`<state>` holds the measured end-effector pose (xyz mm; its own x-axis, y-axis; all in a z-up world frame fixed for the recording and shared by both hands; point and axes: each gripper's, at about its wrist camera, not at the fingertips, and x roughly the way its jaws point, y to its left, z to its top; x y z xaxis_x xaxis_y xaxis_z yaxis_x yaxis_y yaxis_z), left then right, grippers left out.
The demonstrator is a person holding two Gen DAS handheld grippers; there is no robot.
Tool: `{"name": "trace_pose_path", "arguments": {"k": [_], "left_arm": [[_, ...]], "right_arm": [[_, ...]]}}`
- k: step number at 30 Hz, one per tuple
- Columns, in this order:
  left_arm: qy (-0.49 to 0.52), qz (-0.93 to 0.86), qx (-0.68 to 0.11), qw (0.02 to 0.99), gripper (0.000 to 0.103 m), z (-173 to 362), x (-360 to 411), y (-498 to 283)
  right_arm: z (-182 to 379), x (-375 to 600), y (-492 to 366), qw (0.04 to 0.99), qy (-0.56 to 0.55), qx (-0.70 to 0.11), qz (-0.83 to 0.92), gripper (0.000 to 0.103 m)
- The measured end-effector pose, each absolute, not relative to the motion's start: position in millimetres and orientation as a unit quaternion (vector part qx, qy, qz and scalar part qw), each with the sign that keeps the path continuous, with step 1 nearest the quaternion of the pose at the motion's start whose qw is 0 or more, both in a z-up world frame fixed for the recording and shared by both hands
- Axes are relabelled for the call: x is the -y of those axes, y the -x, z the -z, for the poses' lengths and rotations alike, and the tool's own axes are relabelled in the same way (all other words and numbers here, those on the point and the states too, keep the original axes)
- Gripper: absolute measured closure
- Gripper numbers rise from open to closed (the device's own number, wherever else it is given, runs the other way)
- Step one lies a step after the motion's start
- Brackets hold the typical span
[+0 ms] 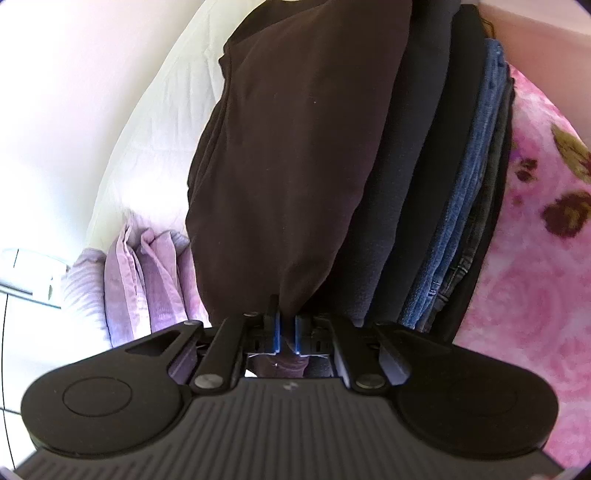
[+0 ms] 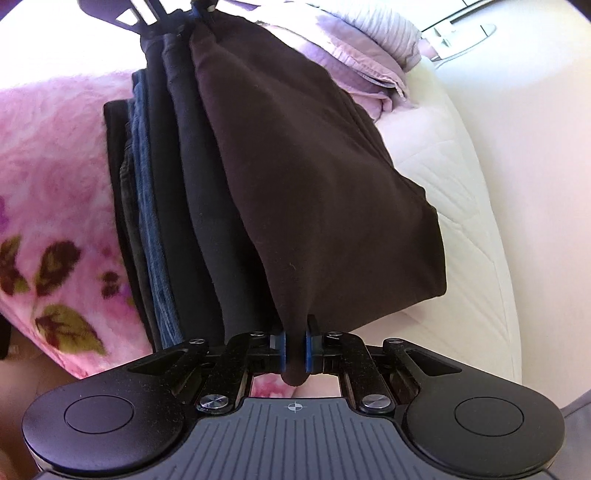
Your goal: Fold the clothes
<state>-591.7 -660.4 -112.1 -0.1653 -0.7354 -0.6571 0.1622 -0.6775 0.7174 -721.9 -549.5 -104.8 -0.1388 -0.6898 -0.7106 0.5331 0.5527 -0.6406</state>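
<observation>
Now your left gripper pinches one end of the dark brown garment, and your right gripper is clamped on the other end. It hangs stretched between them beside a stack of folded clothes on the pink floral blanket covering the bed.

A bed fills the room's middle, its white quilted mattress bare along one side and washed in strong daylight. A fluffy pink blanket with a flower-and-leaf print covers the other side. Lilac pillows are stacked at one end of the bed. Behind them stands pale furniture with a metal handle. The wall glares almost white.
</observation>
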Motion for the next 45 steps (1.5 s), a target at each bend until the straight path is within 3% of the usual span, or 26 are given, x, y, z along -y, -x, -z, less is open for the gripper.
{"name": "trace_pose_path", "arguments": {"k": [6,9,11,12,16,18,21,23,29,35,45], "left_arm": [[-0.566,0.732,0.195,0.324,0.09,85,640,518],[-0.558,0.744,0.111,0.351,0.075,71,603,523],[-0.547,0.75,0.035,0.372,0.07,63,588,519],[-0.541,0.75,-0.004,0.38,0.068,60,580,518],[-0.518,0.742,-0.135,0.403,0.064,56,550,504],[-0.506,0.739,-0.171,0.411,0.057,56,553,482],[-0.491,0.74,-0.202,0.412,0.038,50,550,474],[-0.487,0.745,-0.21,0.405,0.023,51,548,470],[-0.469,0.768,-0.188,0.392,0.005,40,534,460],[-0.418,0.785,-0.253,0.381,0.002,16,500,421],[-0.376,0.807,-0.242,0.387,0.002,-17,453,385]], "right_arm": [[95,537,720,0.638,0.053,-0.593,0.488,0.09],[81,527,722,0.64,-0.002,-0.57,0.515,0.074],[73,520,724,0.642,-0.054,-0.547,0.535,0.051],[70,516,724,0.643,-0.078,-0.535,0.543,0.048],[61,497,720,0.644,-0.17,-0.492,0.561,0.044],[55,489,720,0.641,-0.222,-0.46,0.573,0.044],[43,477,722,0.628,-0.291,-0.402,0.6,0.042],[32,468,725,0.614,-0.328,-0.36,0.621,0.035],[0,443,722,0.567,-0.406,-0.249,0.672,0.022],[-20,399,672,0.548,-0.399,-0.22,0.702,0.019],[-33,347,599,0.532,-0.414,-0.206,0.709,0.019]]}}
